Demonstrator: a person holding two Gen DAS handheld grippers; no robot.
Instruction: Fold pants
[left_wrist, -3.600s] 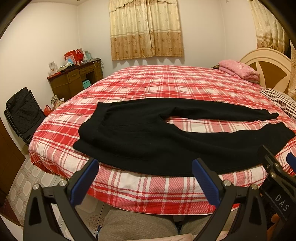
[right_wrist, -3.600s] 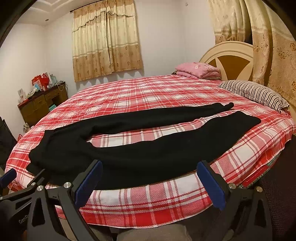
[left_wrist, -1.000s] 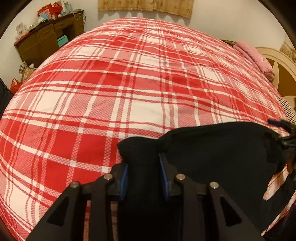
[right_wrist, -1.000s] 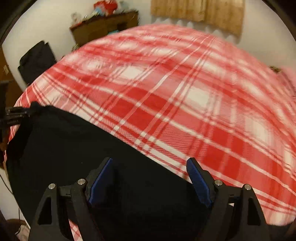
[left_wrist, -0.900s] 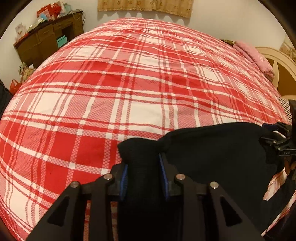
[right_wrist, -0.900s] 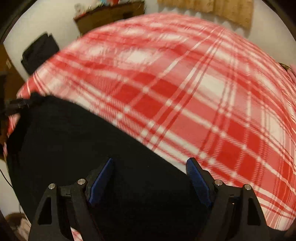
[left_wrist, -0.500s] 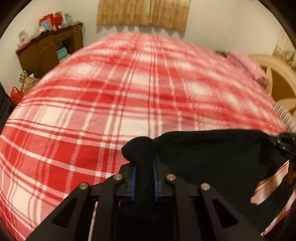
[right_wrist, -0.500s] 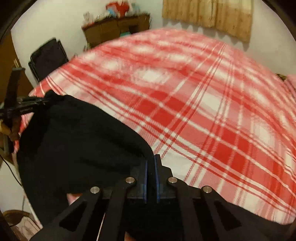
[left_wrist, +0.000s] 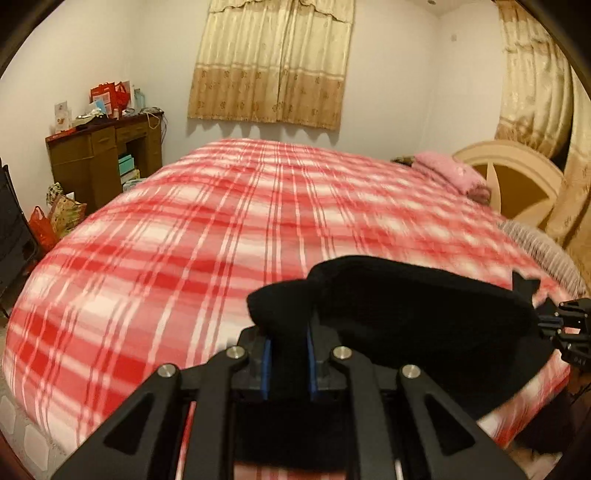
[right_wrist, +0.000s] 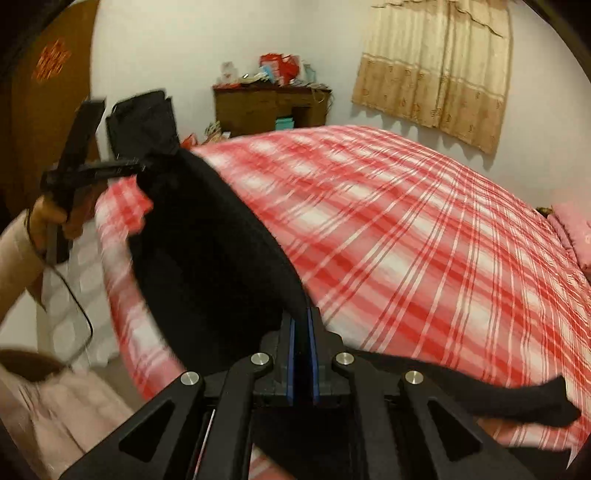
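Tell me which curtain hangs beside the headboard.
The right curtain: it drapes just behind the headboard. The other curtain hangs over the far wall, nearer the desk.

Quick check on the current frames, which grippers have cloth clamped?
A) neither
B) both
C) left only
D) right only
B: in the left wrist view the left gripper has its blue pads pressed onto a bunch of the black pants, and in the right wrist view the right gripper is pinched shut on the pants' edge, the fabric stretched between the two above the plaid bed.
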